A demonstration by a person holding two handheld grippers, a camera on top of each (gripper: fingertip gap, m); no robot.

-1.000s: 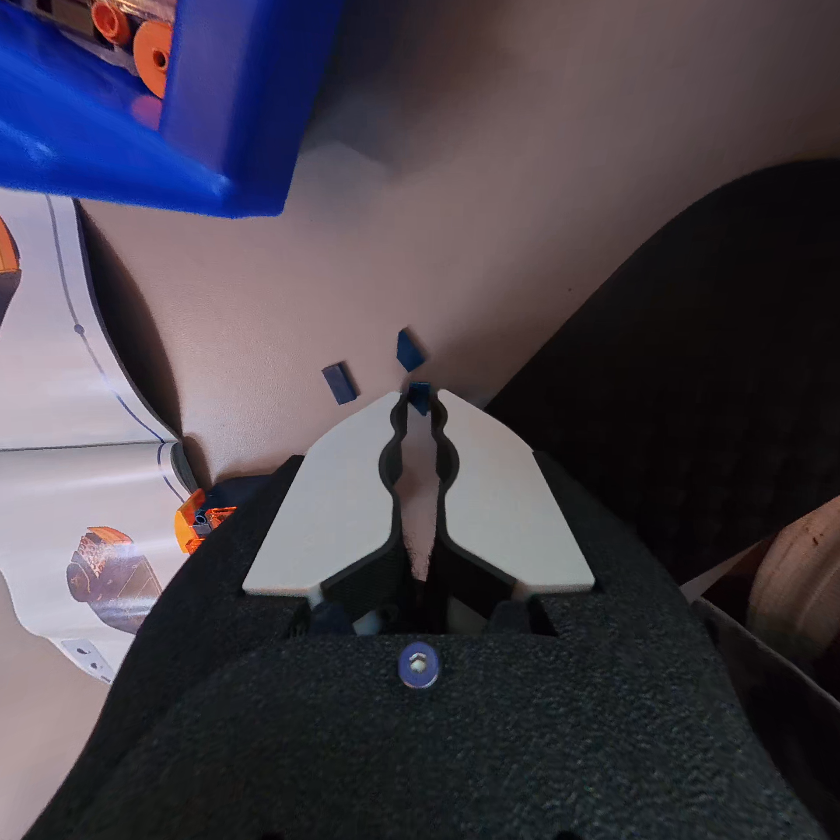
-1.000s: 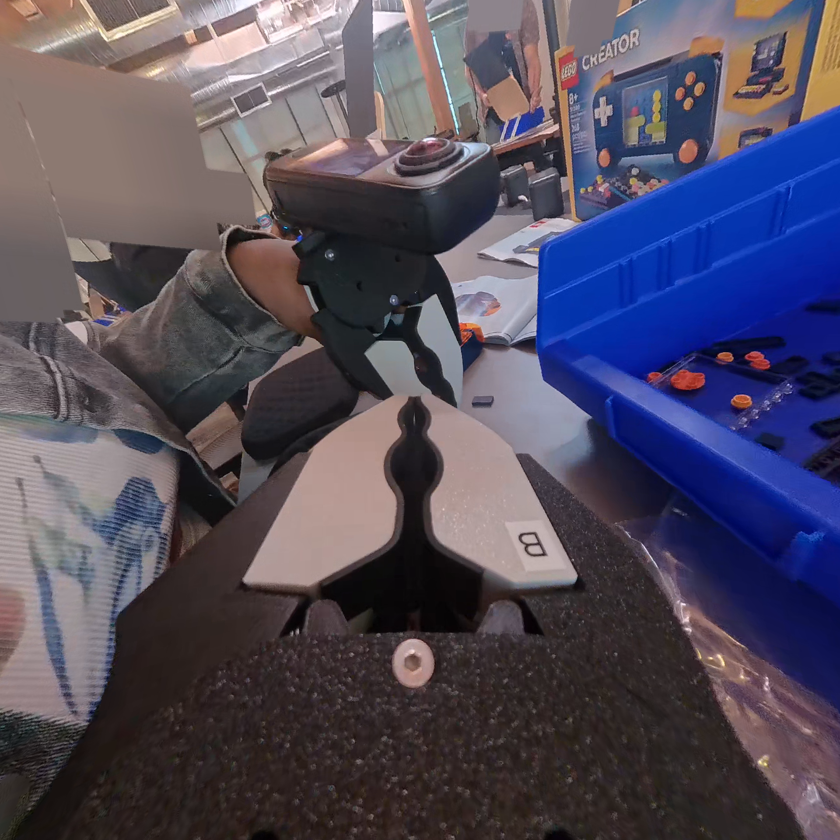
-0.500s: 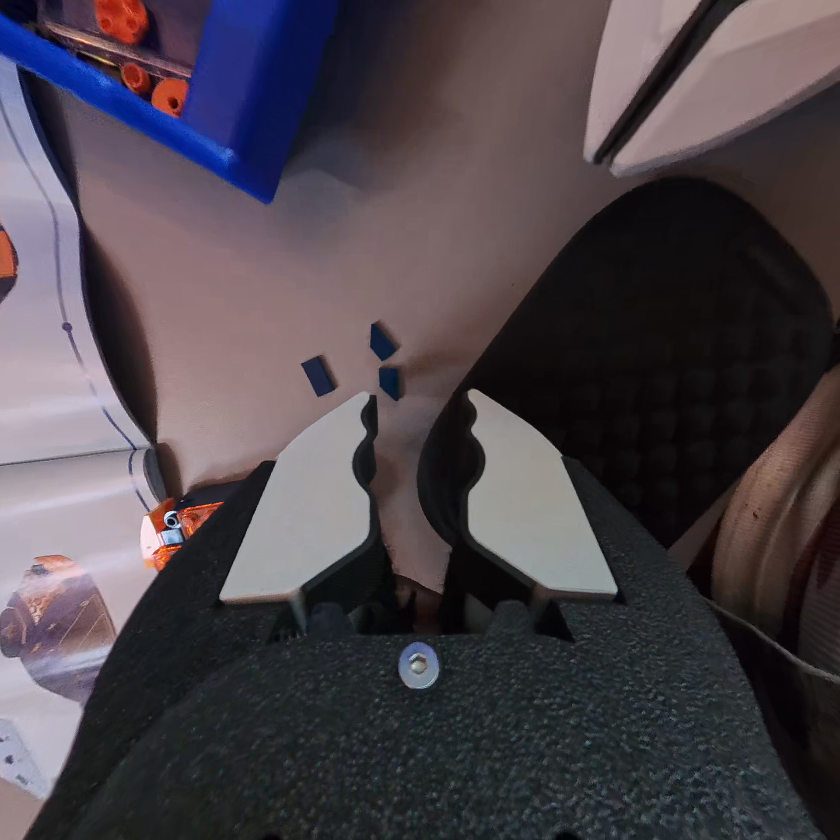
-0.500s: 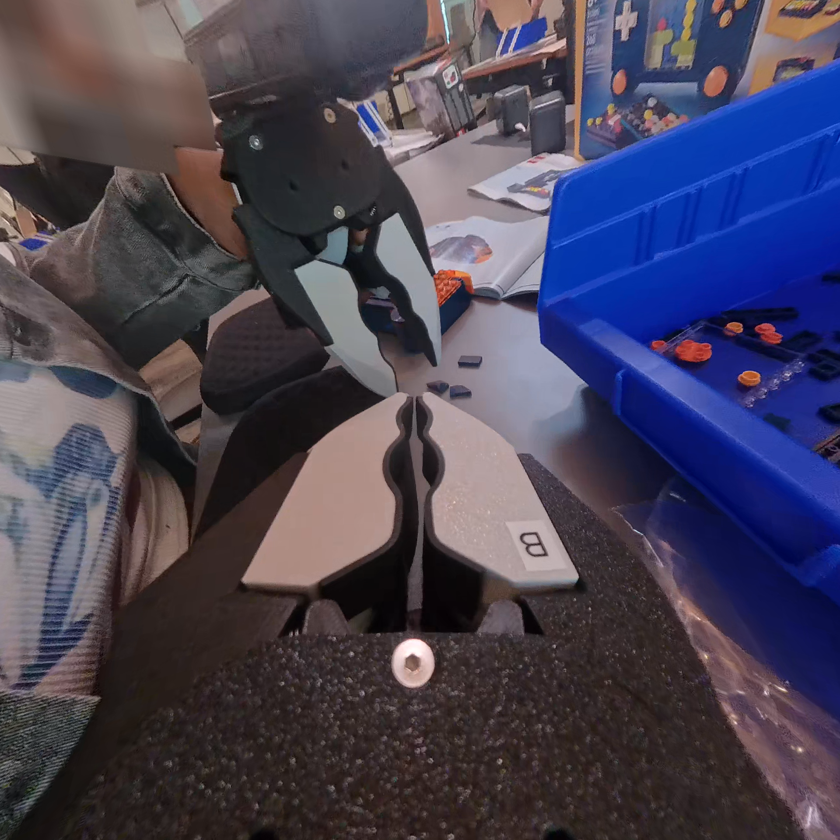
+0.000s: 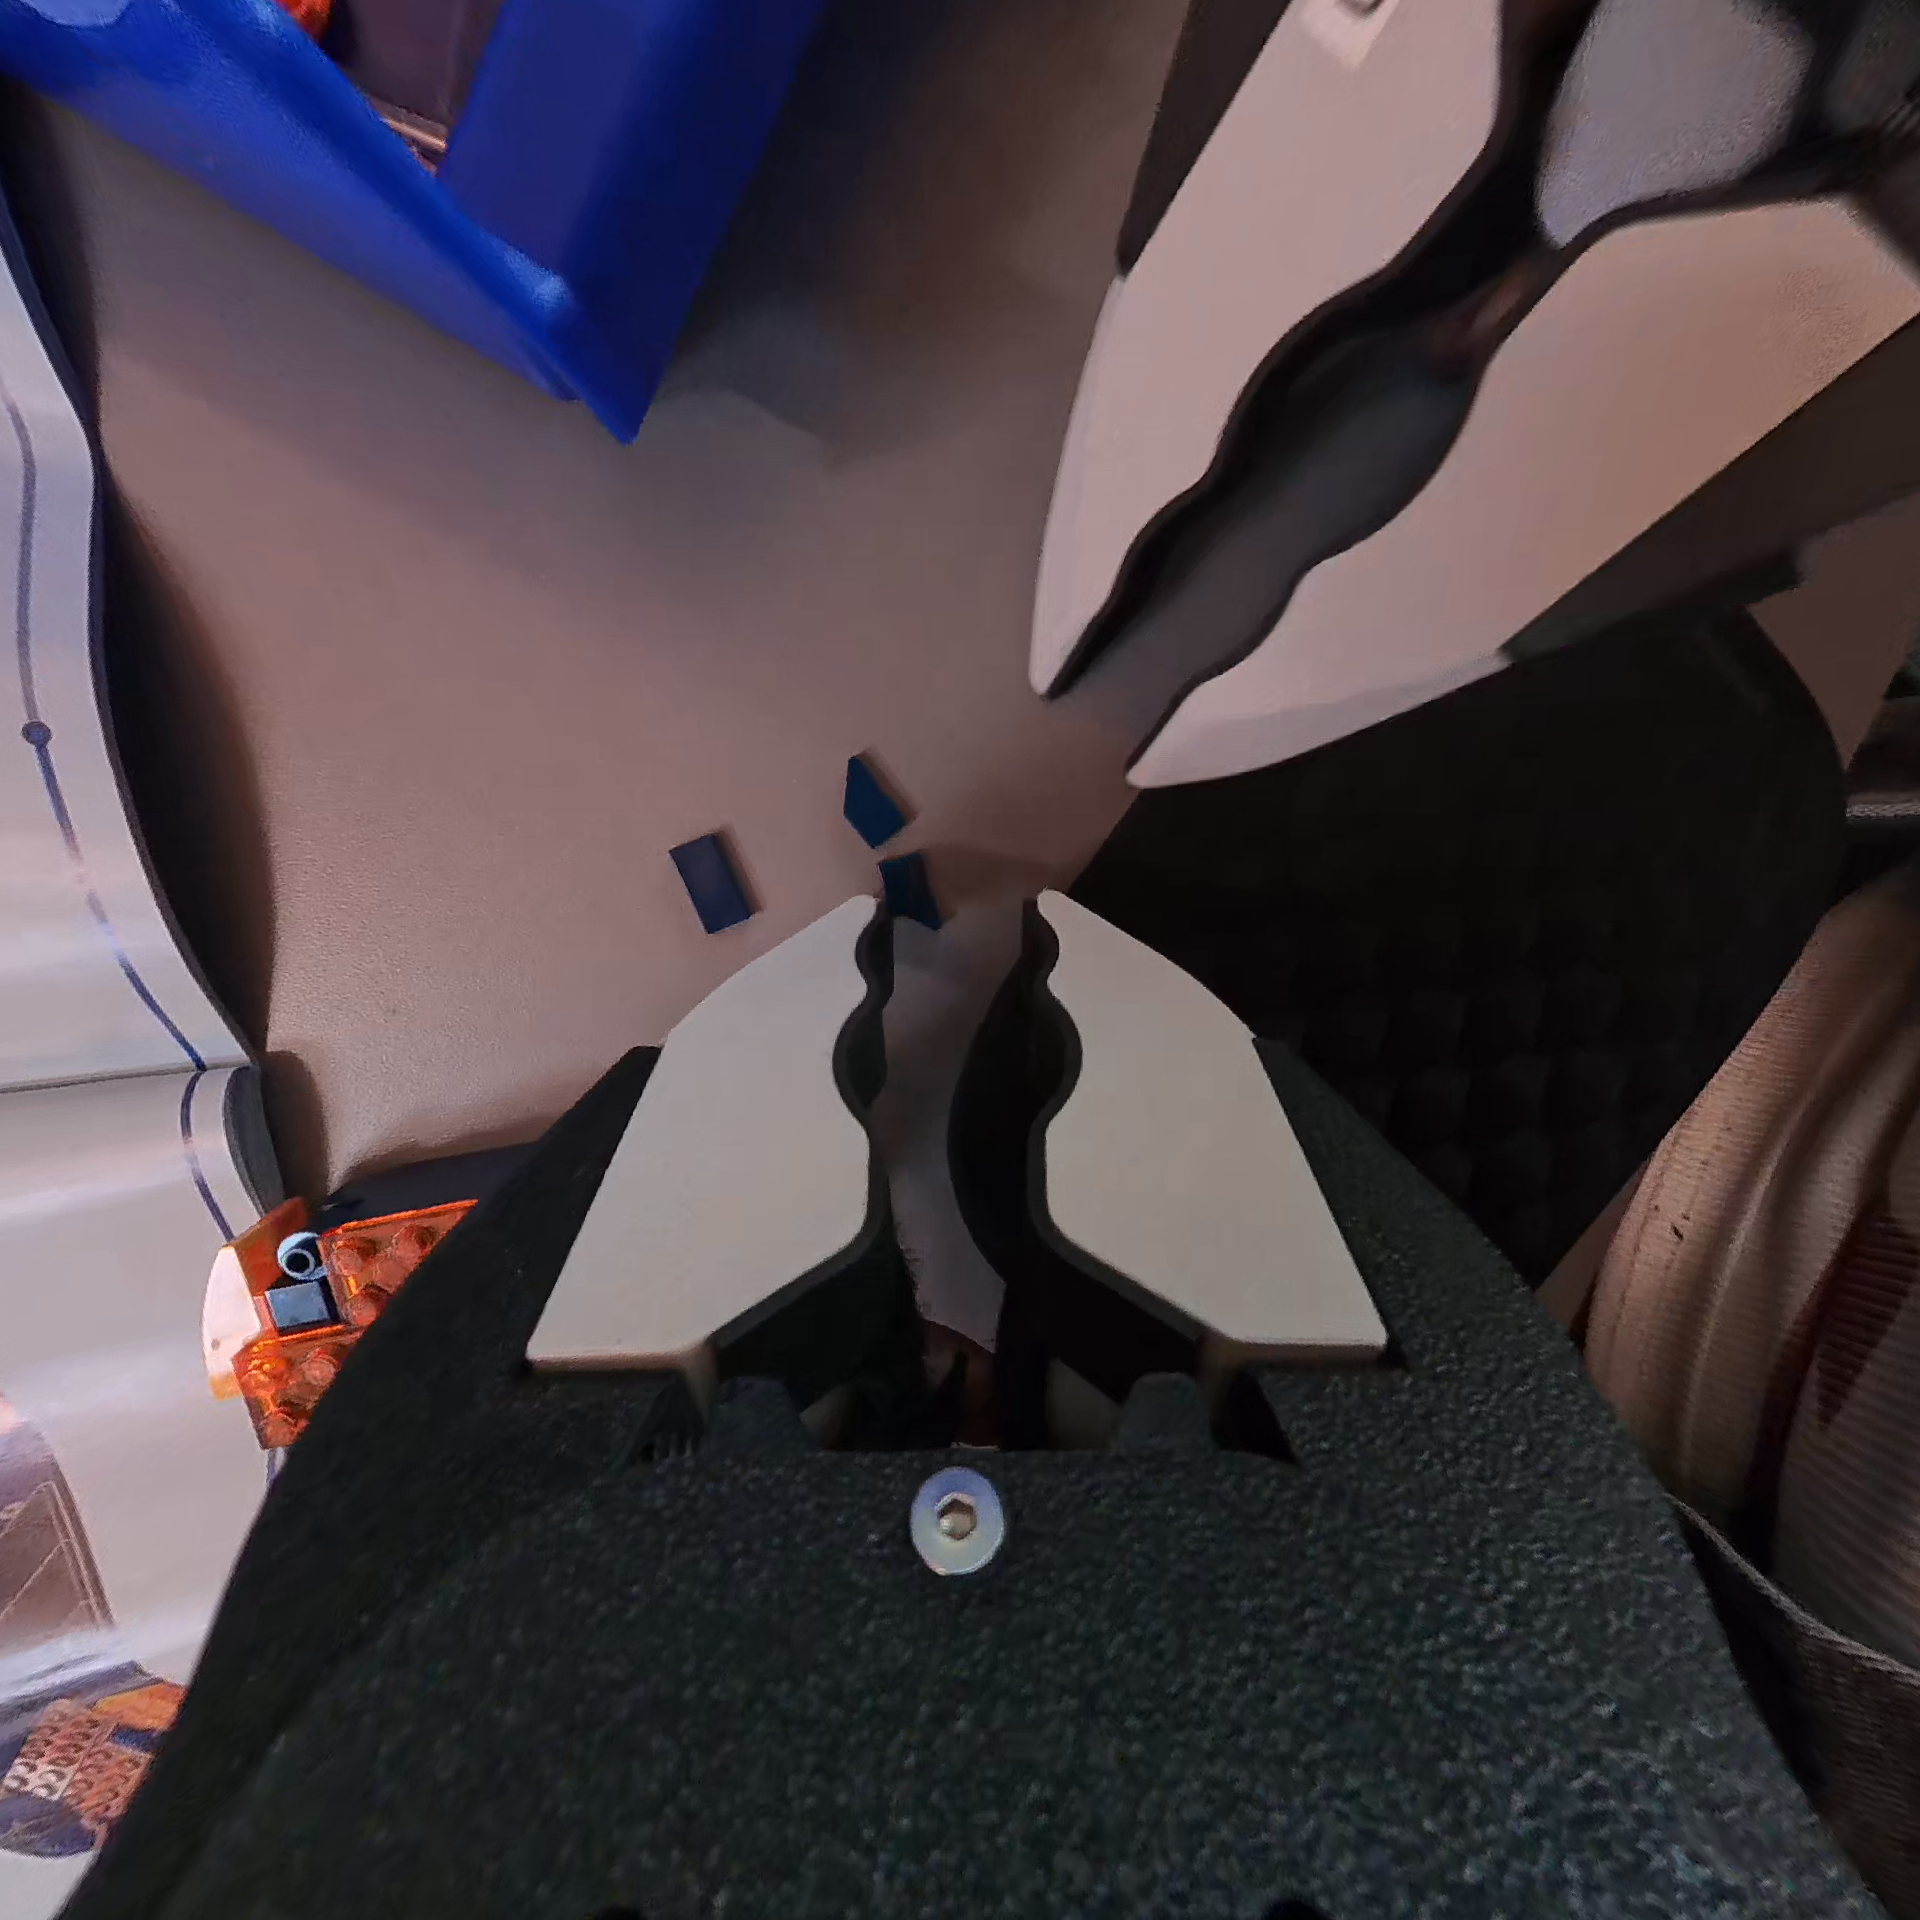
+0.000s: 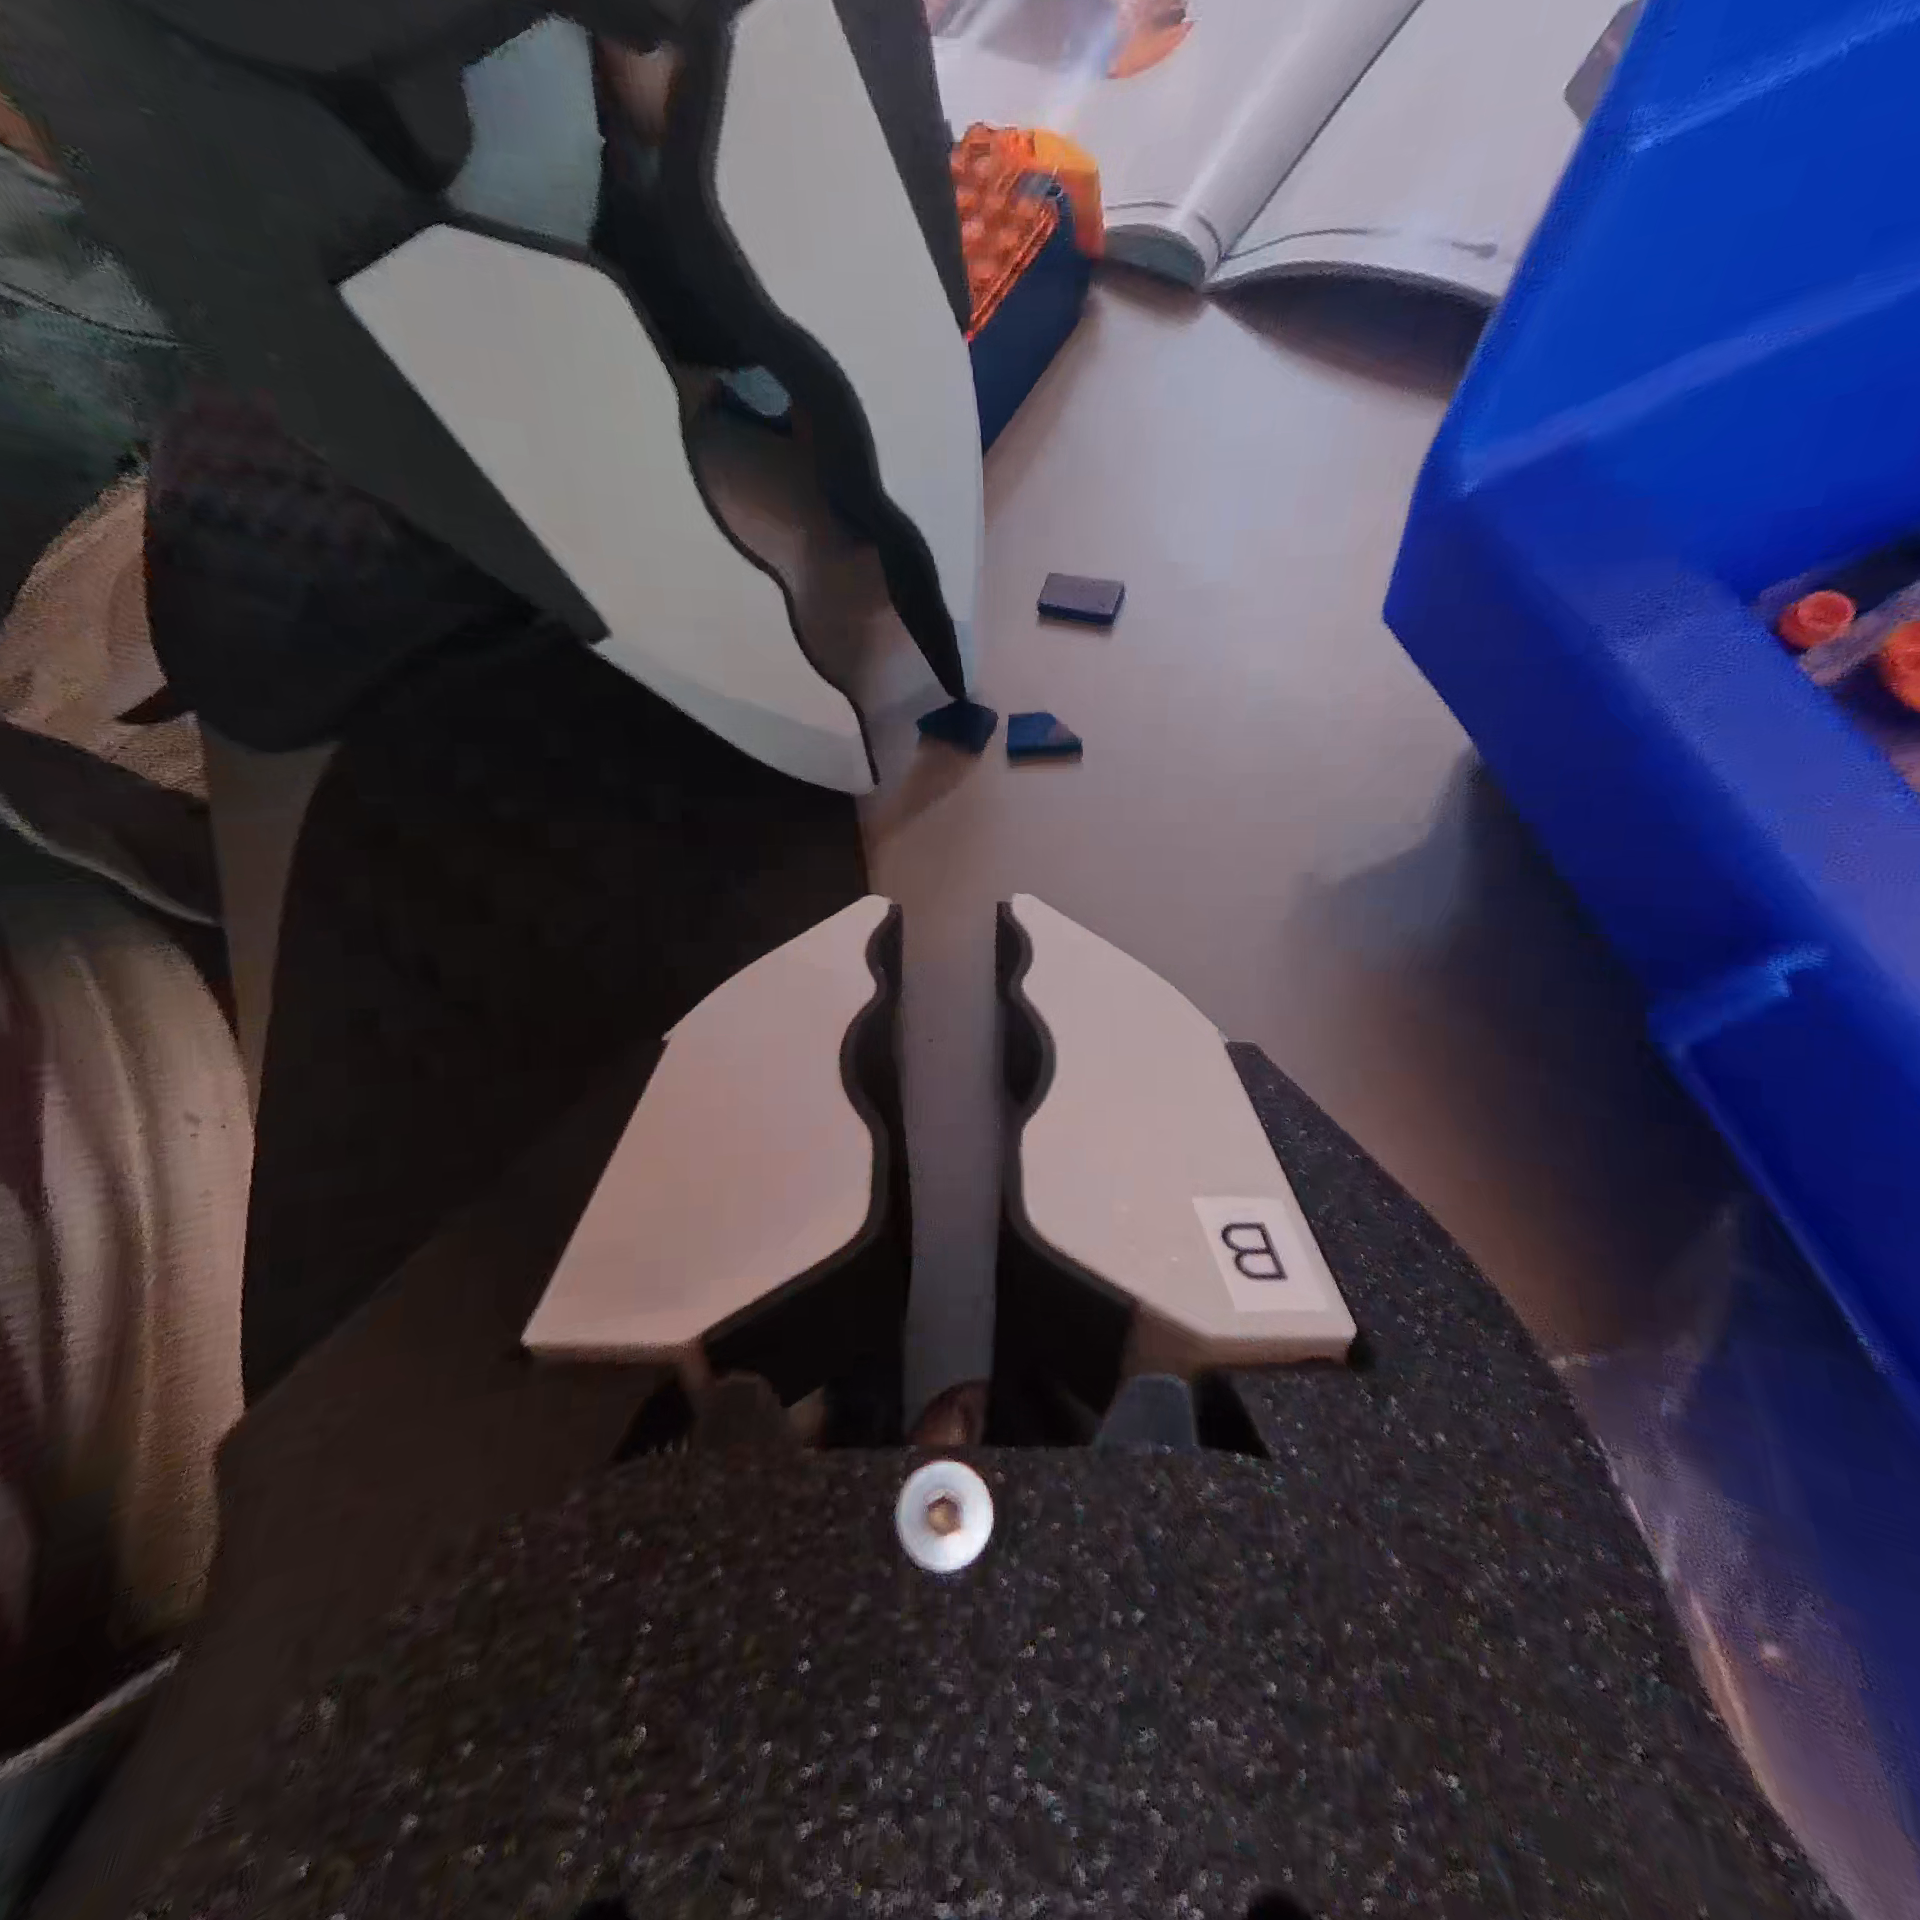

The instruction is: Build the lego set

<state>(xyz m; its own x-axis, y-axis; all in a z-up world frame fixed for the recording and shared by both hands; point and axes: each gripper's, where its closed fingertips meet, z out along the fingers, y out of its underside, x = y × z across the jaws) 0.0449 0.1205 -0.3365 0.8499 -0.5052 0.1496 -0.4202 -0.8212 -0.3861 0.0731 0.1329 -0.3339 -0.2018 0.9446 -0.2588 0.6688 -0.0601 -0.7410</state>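
Your left tool (image 5: 956, 909) stands parted and empty, low over the bench (image 5: 520, 675); the nearest dark blue tile (image 5: 909, 889) lies just past its left fingertip at frame centre, a second tile (image 5: 873, 800) right above it and a third tile (image 5: 713, 871) off to the left. Your right tool (image 6: 948, 909) is also open, holding nothing, with those tiles further up the frame. The blue bin (image 6: 1662, 520) fills the right side.
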